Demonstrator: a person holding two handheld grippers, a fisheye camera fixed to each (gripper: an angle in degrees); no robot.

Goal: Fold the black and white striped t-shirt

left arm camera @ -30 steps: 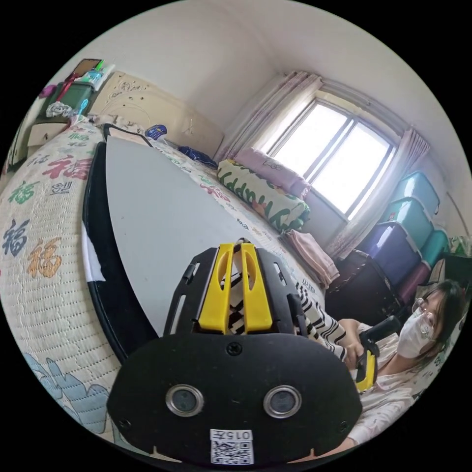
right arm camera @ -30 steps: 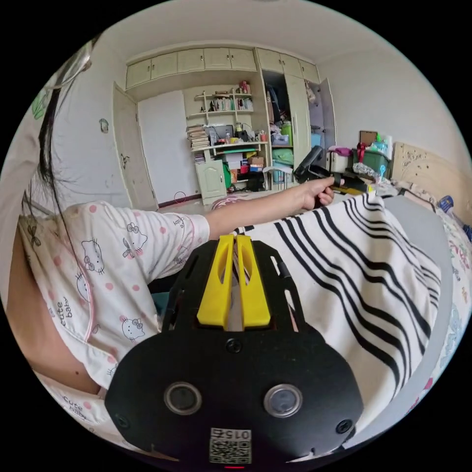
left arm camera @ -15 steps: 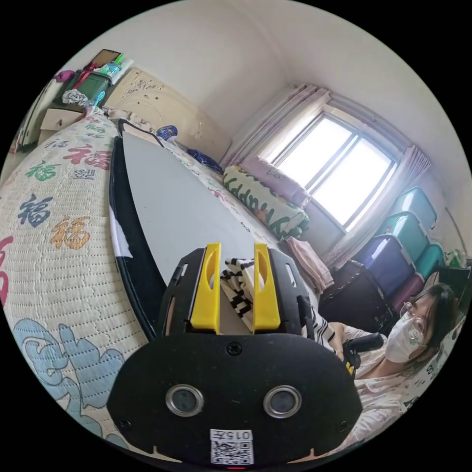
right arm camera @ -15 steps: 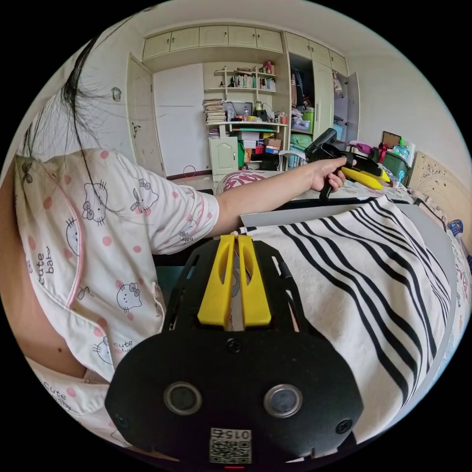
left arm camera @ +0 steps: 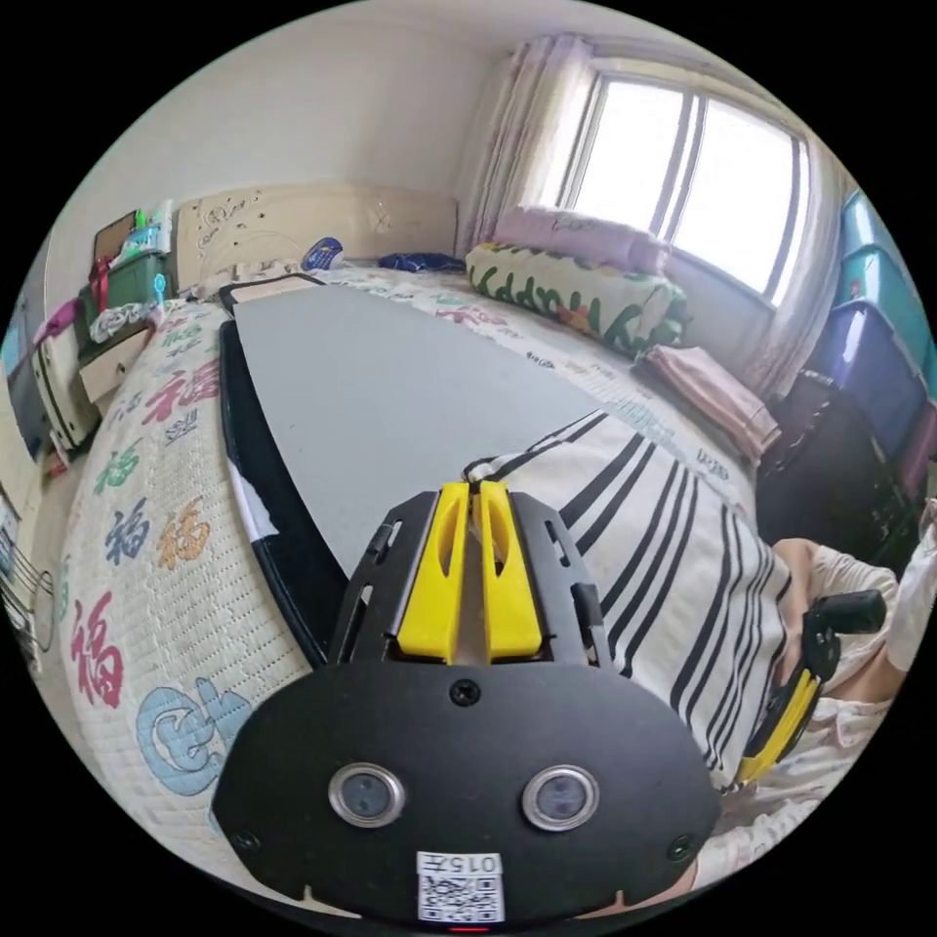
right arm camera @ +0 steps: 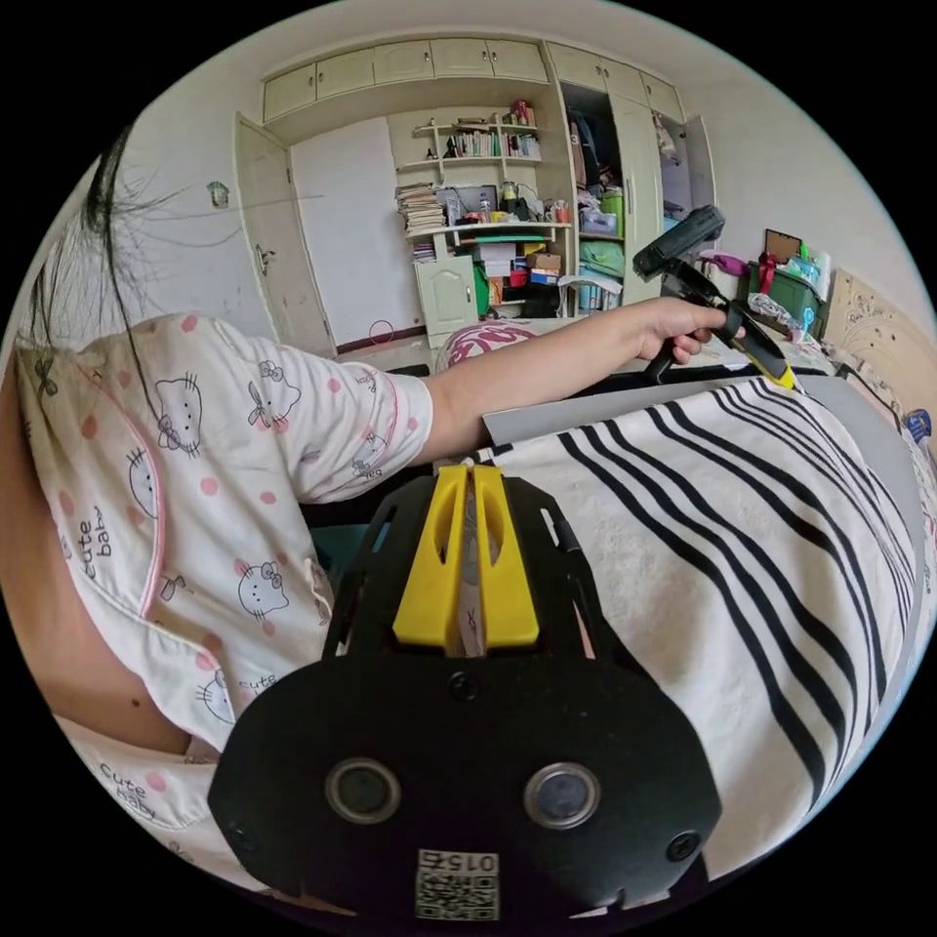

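The black and white striped t-shirt (left arm camera: 664, 566) lies spread over the near end of a grey folding board (left arm camera: 390, 390) on the bed. My left gripper (left arm camera: 473, 488) is shut, its yellow jaws pinching the shirt's far corner. In the right gripper view that same gripper (right arm camera: 781, 376) sits in the person's hand, tip down on the shirt (right arm camera: 732, 547) where it meets the board (right arm camera: 547, 420). My right gripper (right arm camera: 467, 473) is shut on the shirt's near edge, with pale fabric between the jaws. In the left gripper view it (left arm camera: 752, 771) shows at the shirt's lower right edge.
A patterned bed cover (left arm camera: 127, 527) surrounds the board. Folded quilts (left arm camera: 576, 293) and a pink folded cloth (left arm camera: 712, 390) lie by the window, with storage bins (left arm camera: 878, 322) at the right. The person's arm (right arm camera: 527, 371) reaches across the shirt. Wardrobes and crowded shelves (right arm camera: 488, 215) stand behind.
The left gripper opened half a second ago around bunched fabric and has shut again at the shirt's corner. The shirt now lies flatter on the board. The right gripper stayed shut.
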